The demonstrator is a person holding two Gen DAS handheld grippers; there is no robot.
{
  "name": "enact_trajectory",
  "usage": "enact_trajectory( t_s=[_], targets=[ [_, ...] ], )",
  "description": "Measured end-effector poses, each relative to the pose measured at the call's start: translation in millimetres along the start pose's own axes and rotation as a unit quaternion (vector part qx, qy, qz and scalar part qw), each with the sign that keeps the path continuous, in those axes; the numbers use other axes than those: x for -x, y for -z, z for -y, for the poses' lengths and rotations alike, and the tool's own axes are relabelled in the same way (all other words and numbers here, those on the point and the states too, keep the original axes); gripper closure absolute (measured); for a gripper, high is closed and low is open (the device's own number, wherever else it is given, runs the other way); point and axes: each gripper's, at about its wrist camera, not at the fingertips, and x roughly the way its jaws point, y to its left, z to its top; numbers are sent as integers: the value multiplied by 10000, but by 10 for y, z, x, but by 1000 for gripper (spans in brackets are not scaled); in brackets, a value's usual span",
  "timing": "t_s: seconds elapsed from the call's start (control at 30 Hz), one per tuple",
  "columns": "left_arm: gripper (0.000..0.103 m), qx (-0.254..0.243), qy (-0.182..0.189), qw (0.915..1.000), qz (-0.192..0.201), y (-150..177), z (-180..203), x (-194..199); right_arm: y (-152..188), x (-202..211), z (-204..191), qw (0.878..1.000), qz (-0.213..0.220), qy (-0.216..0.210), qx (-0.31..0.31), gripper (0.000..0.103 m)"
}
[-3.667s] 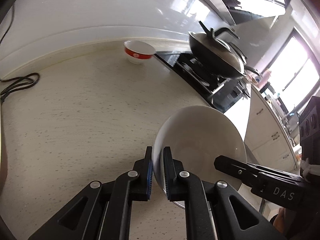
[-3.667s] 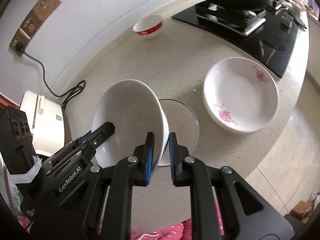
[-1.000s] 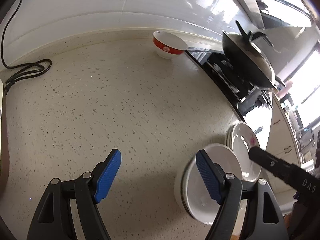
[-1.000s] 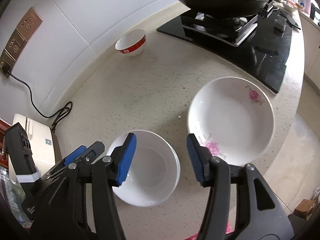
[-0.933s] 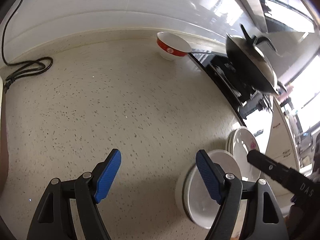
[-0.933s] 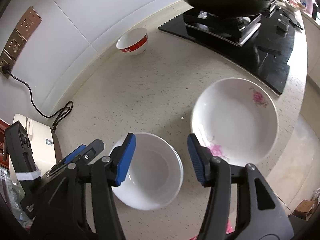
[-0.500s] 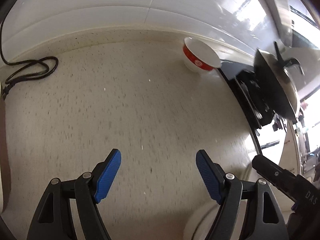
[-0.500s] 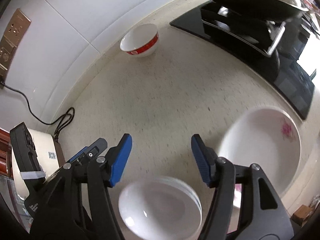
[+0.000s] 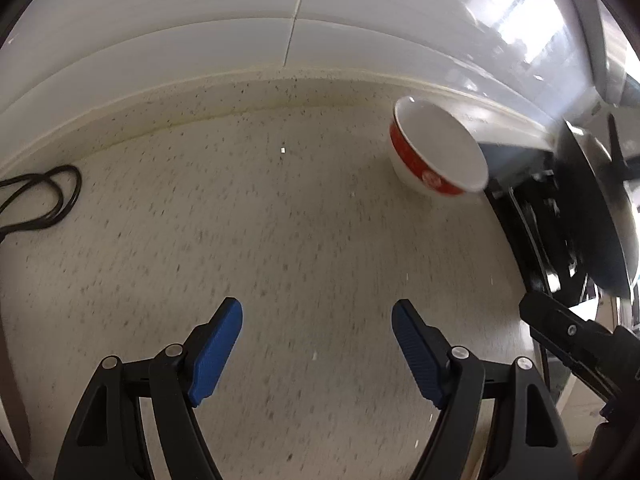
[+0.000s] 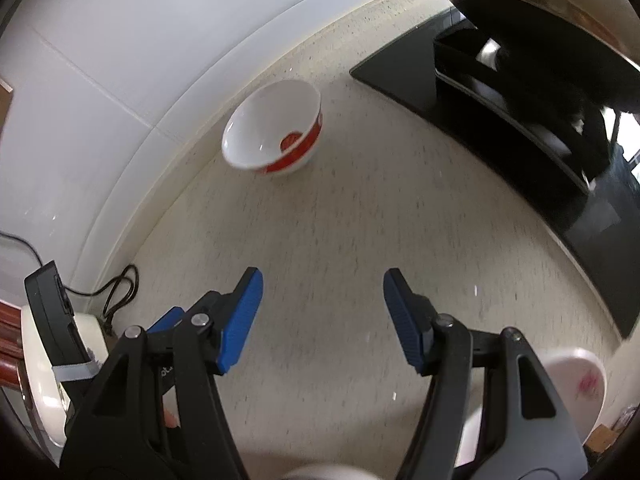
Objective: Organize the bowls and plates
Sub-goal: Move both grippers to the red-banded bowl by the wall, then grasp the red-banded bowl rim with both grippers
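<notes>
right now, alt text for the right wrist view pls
The right gripper hangs open and empty over a speckled countertop, aimed toward a red-banded white bowl near the white wall. A black stove sits to the right, and a floral plate peeks in at lower right.

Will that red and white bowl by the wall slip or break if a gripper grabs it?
The red and white bowl looks glossy, so its rim probably slips between pads. It seems stiff ceramic, likely to chip if dropped. Its base looks narrow, so pushing may tip it.

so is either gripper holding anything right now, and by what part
Nothing is held. The left gripper and right gripper are both open over bare counter, short of the red-banded bowl.
</notes>
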Motion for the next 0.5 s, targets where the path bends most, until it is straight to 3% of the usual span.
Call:
enact_trajectory(
  t_s=[0.17, 0.5],
  targets=[
    [25, 240, 40, 9997, 91, -216, 9, -116, -286, -125, 69, 10000, 17, 11, -44, 37],
    [25, 693, 551, 9944, 585, -717, 104, -202, -719, -376, 51, 9999, 135, -79, -58, 37]
  ],
)
